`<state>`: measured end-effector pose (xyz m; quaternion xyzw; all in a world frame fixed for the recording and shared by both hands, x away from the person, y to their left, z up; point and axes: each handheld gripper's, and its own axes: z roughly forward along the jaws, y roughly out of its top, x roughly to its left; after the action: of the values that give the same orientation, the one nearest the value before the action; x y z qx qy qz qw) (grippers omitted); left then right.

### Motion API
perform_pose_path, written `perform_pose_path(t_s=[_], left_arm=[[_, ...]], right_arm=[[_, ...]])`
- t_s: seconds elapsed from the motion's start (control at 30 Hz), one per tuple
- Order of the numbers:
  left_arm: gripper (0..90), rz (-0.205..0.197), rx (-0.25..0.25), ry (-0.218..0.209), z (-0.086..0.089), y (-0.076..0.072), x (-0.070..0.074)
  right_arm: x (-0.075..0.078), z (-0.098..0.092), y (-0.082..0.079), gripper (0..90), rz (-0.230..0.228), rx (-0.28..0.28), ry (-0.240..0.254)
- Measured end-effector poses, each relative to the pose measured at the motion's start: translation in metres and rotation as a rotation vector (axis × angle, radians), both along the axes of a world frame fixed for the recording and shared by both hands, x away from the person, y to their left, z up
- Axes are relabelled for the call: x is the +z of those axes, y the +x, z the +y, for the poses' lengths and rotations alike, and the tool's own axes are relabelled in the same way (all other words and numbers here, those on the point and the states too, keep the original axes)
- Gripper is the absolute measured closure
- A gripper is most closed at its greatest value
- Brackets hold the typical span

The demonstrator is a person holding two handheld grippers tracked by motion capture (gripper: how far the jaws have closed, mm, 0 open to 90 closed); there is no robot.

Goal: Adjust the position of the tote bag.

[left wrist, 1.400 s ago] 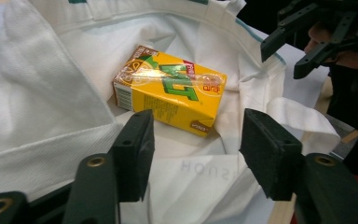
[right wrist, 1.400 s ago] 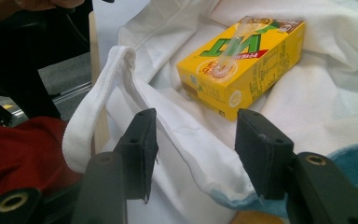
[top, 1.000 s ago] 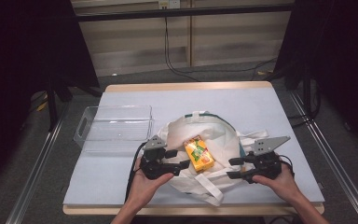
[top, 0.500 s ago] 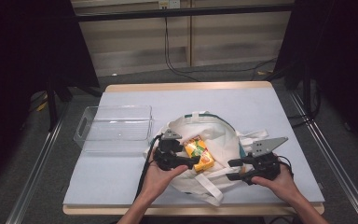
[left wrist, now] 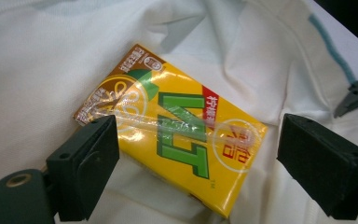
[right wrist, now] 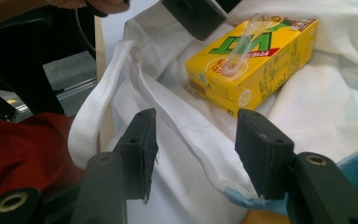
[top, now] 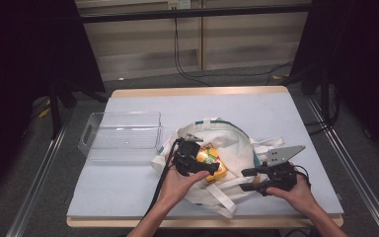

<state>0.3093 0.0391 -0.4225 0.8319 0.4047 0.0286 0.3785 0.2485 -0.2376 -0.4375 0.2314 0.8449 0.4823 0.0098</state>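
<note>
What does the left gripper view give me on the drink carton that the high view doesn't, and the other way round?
Left gripper view: the yellow drink carton close up, its wrapped straw across the face, lying between the left gripper's open jaws, which have just been opening; neither pad presses it.

High view: the clear plastic bin left of the bag, the right gripper at the bag's right edge, and the table.

Both: the carton lying on the white tote bag.

A test room or lab is shown, not a home. A plain table (top: 276,113) with a grey mat is set on metal rails. Behind the table, black cables (top: 177,44) are hung against a bare wall, with dark curtains beside it.
</note>
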Motion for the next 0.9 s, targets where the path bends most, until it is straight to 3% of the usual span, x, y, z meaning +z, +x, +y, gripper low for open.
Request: perform_pose_path(t_s=[0.03,0.07,0.13,0.27,0.4,0.63,0.9], left_arm=[[13.0,-0.015,0.03,0.021,-0.001,0.001,-0.002],[10.8,-0.014,0.043,0.007,-0.003,0.002,-0.002],[9.4,0.004,0.039,-0.011,-0.005,0.006,-0.003],[6.9,0.014,0.042,0.024,-0.012,0.01,-0.005],[5.0,0.027,0.05,0.017,-0.019,0.013,-0.008],[0.2,0.023,0.085,0.06,-0.031,0.015,-0.011],[0.1,-0.015,0.102,0.107,-0.036,0.013,-0.013]], right_arm=[[0.0,0.0,0.0,48.4,0.002,0.001,-0.001],[0.0,0.0,0.0,48.5,0.002,0.002,-0.001],[-0.001,0.0,0.0,48.6,0.005,0.005,0.001],[-0.001,0.001,0.0,48.5,0.004,0.005,0.002],[-0.001,0.001,0.0,48.5,0.002,0.006,-0.003],[-0.001,0.001,-0.001,49.5,0.004,0.013,0.002],[-0.001,0.001,-0.001,49.8,0.0,0.014,0.002]])
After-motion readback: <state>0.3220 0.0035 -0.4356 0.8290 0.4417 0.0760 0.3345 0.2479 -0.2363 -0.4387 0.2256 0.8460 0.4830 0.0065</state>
